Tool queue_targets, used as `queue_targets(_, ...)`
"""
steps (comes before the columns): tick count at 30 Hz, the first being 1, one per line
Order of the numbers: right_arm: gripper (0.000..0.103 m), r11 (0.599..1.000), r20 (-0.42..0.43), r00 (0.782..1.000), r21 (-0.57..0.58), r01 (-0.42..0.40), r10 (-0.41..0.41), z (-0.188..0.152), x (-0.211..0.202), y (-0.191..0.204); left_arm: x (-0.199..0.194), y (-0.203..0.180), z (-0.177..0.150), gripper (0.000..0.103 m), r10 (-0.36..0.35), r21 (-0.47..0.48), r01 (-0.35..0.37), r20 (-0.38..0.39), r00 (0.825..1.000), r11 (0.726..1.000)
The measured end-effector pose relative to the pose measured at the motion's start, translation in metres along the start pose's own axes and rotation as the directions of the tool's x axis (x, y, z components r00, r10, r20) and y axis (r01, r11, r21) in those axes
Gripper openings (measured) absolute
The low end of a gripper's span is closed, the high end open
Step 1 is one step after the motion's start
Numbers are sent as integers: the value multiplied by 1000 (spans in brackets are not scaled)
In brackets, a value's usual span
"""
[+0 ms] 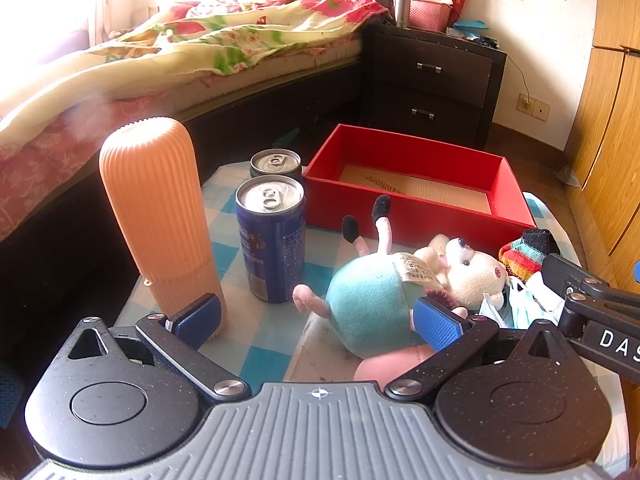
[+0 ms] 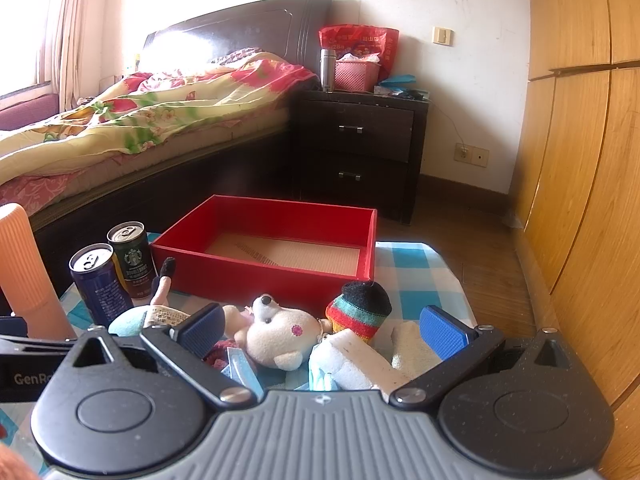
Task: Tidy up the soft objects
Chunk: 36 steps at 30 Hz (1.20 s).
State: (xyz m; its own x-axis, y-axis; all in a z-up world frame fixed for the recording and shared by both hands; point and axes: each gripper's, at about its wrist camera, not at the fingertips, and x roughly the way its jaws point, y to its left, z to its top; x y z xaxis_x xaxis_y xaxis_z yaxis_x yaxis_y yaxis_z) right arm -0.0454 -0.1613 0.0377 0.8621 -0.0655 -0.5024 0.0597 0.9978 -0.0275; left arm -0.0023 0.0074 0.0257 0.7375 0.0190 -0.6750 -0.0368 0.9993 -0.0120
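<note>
A pig plush in a teal dress [image 1: 368,304] lies on the checked table, legs up, partly between my open left gripper's [image 1: 316,320] blue pads. A cream bear plush [image 1: 472,272] [image 2: 276,336] lies beside it. A striped knit sock [image 1: 524,252] [image 2: 360,312], a white sponge block [image 2: 356,360] and a face mask [image 2: 244,372] lie near it. My right gripper [image 2: 324,332] is open over the bear and the sponge. An empty red box [image 1: 412,188] [image 2: 272,252] stands behind them.
An orange ribbed bottle [image 1: 156,216] and two cans [image 1: 272,236] [image 2: 130,260] stand at the table's left. A bed [image 2: 140,120], a dark nightstand [image 2: 360,148] and a wooden wardrobe [image 2: 580,160] surround the small table [image 2: 416,264].
</note>
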Motion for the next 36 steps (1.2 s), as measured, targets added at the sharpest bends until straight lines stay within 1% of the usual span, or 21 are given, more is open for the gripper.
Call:
queue_targets(13, 85, 1000, -11, 1000, 8, -8, 8, 0, 1, 0, 0, 0, 0, 98, -6, 4, 6, -4, 1000, 1000)
queue_targets(19, 85, 999, -32, 999, 30, -18, 19, -1, 0, -8, 1, 4, -3, 98, -14, 12, 14, -9, 1000, 1000)
queue_targets(21, 85, 1000, -37, 999, 23, -9, 10, -6, -2, -12, 1, 9, -4, 98, -15, 7, 15, -8, 1000, 1000)
queue_targets(23, 85, 1000, -69, 997, 14, -23, 24, -14, -1, -17, 1, 14, -6, 97, -19, 13, 19, -10, 1000, 1000)
queue_targets(25, 85, 999, -116, 992, 2, -46, 46, -23, 0, -21, 0, 21, -9, 96, -43, 12, 43, -14, 999, 999)
queue_targets(27, 85, 997, -131, 989, -22, -75, 72, -33, 0, -23, 0, 27, -12, 95, -58, 4, 58, -23, 998, 998)
queue_targets(28, 85, 996, -106, 992, -55, -75, 69, -38, 3, -23, -1, 29, -13, 94, -68, 5, 68, -25, 997, 998)
queue_targets(30, 85, 991, -133, 986, -76, -107, 96, -45, 7, -20, -1, 31, -14, 91, -76, 7, 76, -28, 997, 997)
queue_targets(34, 85, 987, -146, 981, -80, -141, 128, -52, 19, -6, -1, 29, -14, 87, -104, 13, 104, -34, 994, 994)
queue_targets(35, 85, 983, -168, 976, -93, -158, 141, -51, 18, -4, -1, 29, -14, 87, -109, 17, 110, -34, 993, 994)
queue_targets(36, 85, 979, -168, 971, -88, -186, 170, -52, 17, -2, -1, 29, -14, 87, -113, 19, 114, -34, 993, 993)
